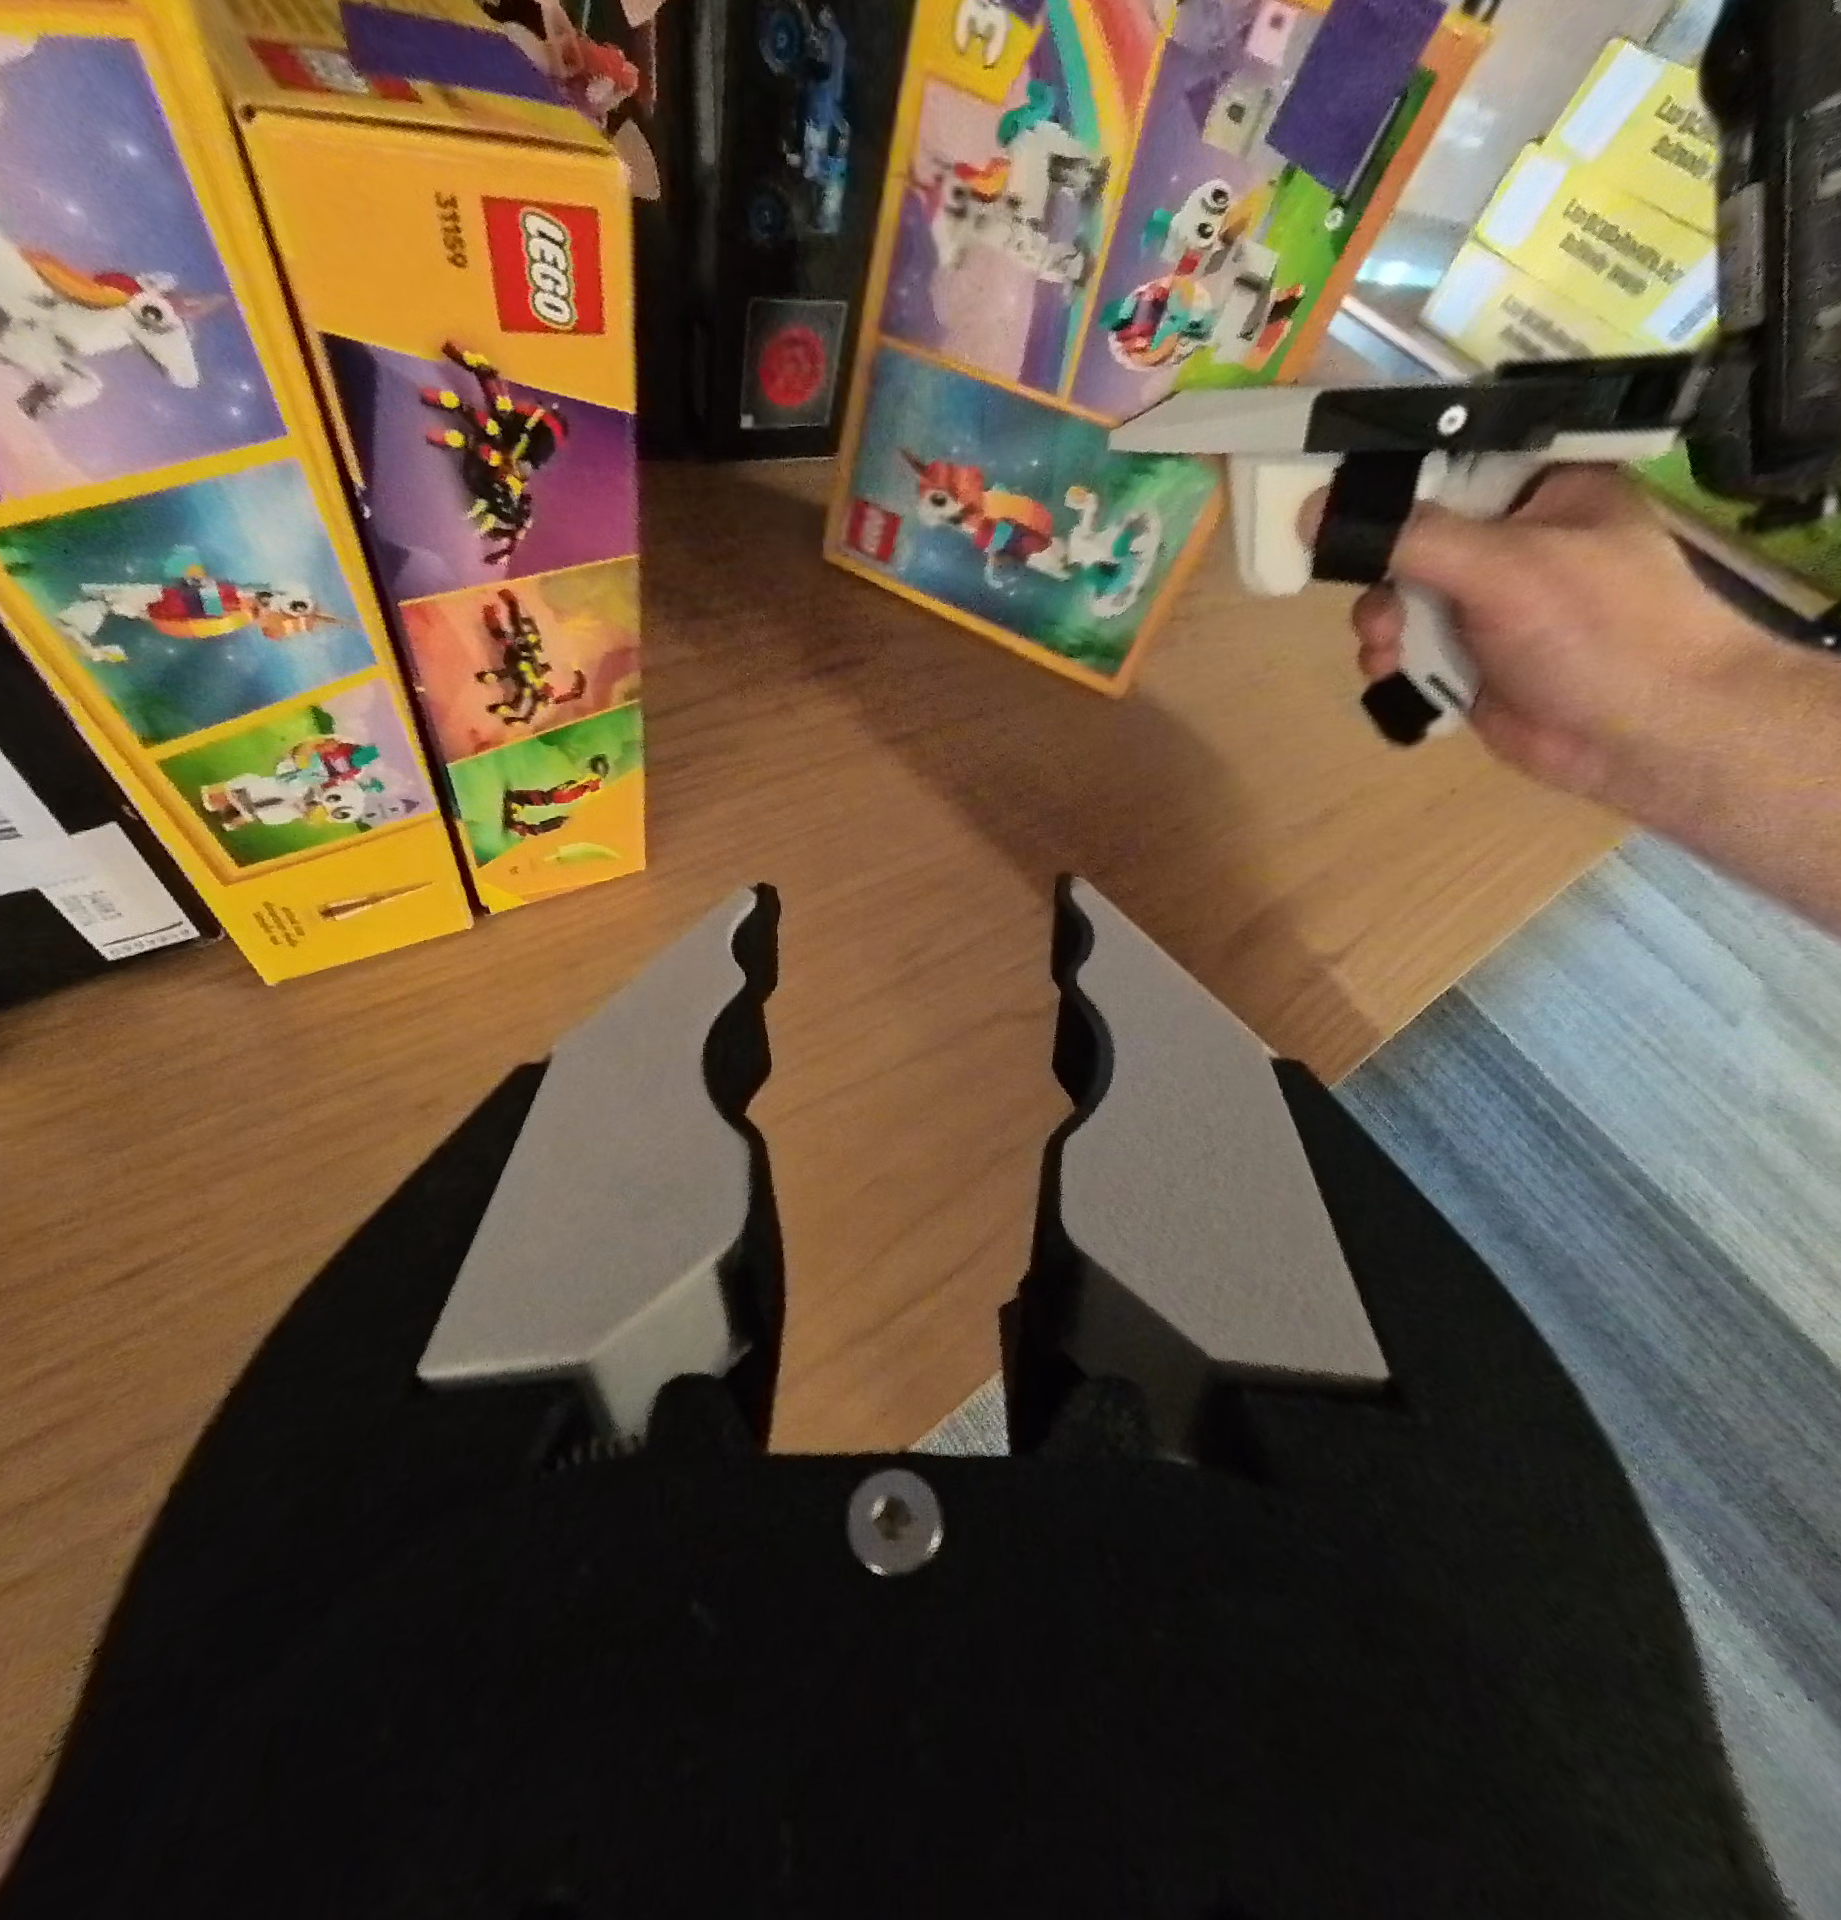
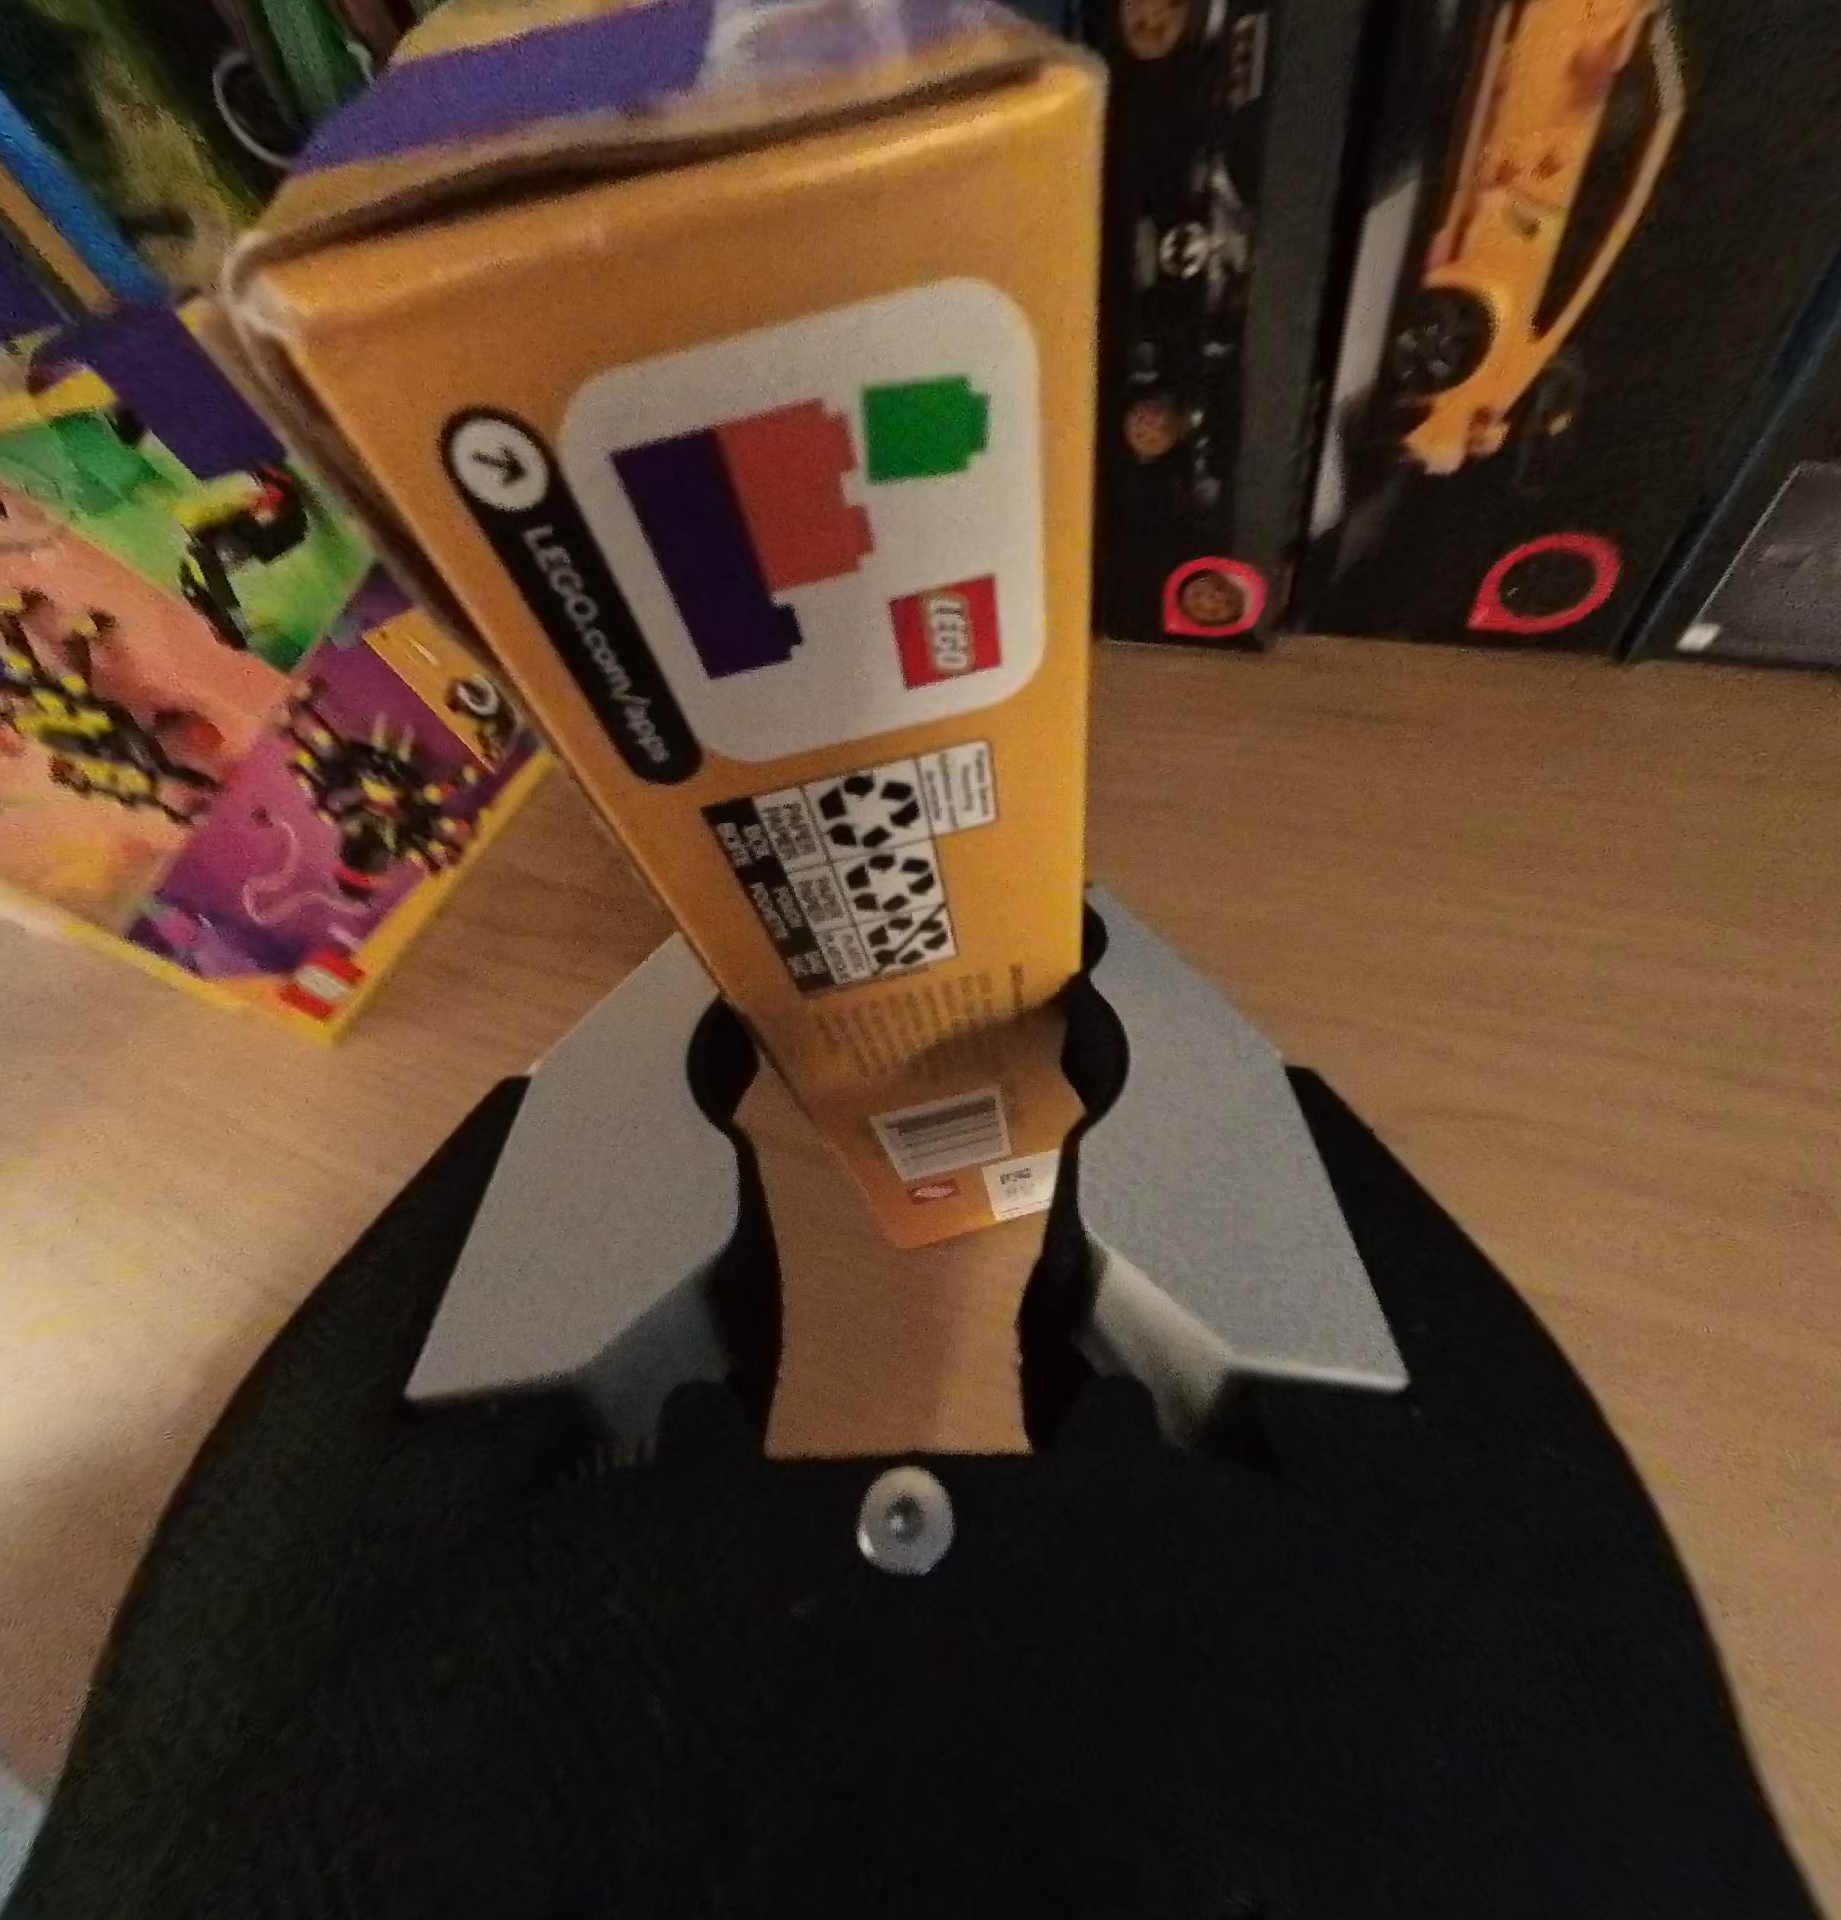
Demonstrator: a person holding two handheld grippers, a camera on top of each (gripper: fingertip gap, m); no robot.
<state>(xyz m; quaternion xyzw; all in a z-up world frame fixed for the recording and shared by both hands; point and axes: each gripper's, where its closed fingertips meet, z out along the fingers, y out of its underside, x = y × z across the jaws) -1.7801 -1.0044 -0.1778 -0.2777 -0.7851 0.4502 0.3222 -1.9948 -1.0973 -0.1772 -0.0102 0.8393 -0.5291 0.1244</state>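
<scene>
The right gripper (image 2: 900, 997) pinched the narrow yellow side of a unicorn toy box (image 2: 750, 582) at centre frame, above the wooden shelf (image 2: 1467, 987). The left gripper (image 1: 914, 914) hung spread and empty over the same wood, lower centre. A spider box (image 1: 500, 582) stood upper left; black car boxes (image 2: 1498, 312) lined the upper right.

Three yellow toy-brick boxes show around the wooden counter (image 1: 895, 831) in the left wrist view: a unicorn box (image 1: 147, 499) and a spider box (image 1: 511, 540) side by side left of its middle, another unicorn box (image 1: 1082, 343) to the right. One black car box (image 1: 760, 229) stands between them. Two claws: one (image 1: 914, 914) empty, one (image 1: 1186, 426) at the right-hand unicorn box.
</scene>
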